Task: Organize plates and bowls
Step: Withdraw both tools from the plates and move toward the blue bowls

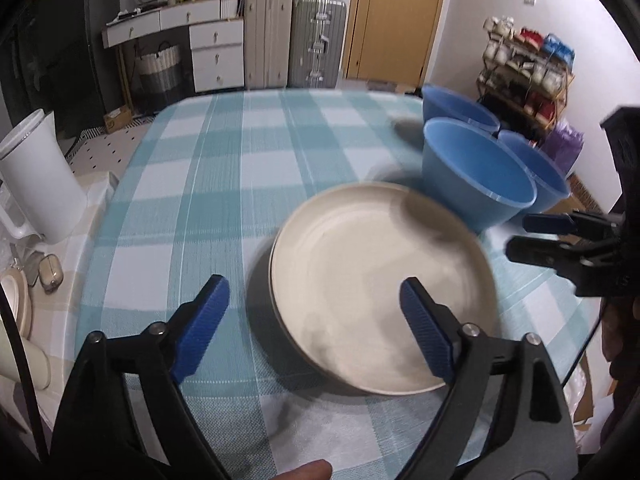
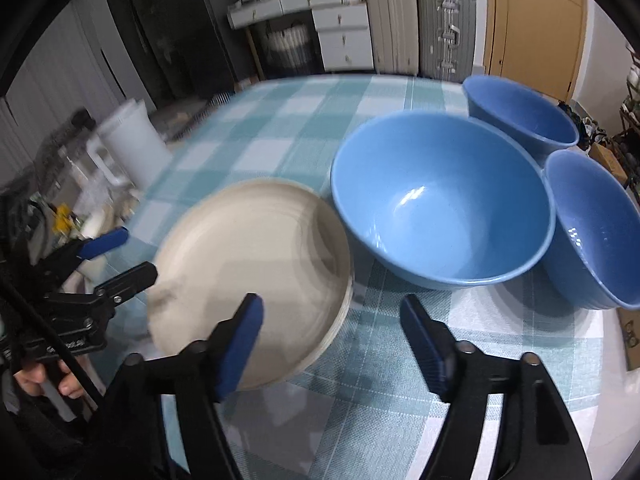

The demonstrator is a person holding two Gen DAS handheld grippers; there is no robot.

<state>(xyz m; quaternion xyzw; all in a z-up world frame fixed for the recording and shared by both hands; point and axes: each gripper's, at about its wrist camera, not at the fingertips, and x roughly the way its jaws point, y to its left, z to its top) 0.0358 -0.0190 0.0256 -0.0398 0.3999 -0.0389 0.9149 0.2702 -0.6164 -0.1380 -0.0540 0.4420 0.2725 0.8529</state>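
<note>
Plate stack: the cream plates (image 1: 380, 292) lie nested in one pile on the checked tablecloth (image 1: 224, 184), at the centre of the left wrist view and at 9 o'clock from the large bowl in the right wrist view. At least two rims show at the pile's edge; the exact count cannot be told through the blur.

Bowls: three blue bowls stand apart, not nested. The large bowl (image 2: 440, 204) sits just beside the plates, its rim close to theirs; whether they touch cannot be told. The far bowl (image 2: 524, 112) is at its 1 o'clock, the near bowl (image 2: 592, 232) at its 3 o'clock, both crowding its rim.

Left gripper: your left gripper (image 1: 316, 320) is spread wide and empty, one finger over the cloth, the other above the plate's well. It grips nothing.

Right gripper: your right gripper (image 2: 332, 340) is likewise parted and empty, hovering at the plate stack's 5 o'clock edge, short of the large bowl.

Judgement, step in hand: the plates appear done; nesting the bowls looks next.

Advice: take a smaller bowl by its rim wall, one finger inside and one outside, clamped well down. Lift straight up before you travel, since neighbouring rims crowd it. Lower it centred into the large bowl.

Risk: glazed walls will likely slip under a shallow pinch; the near bowl stands close to the table edge.

Surroundings: a white jug (image 1: 36, 176) stands at 9 o'clock, well apart.
</note>
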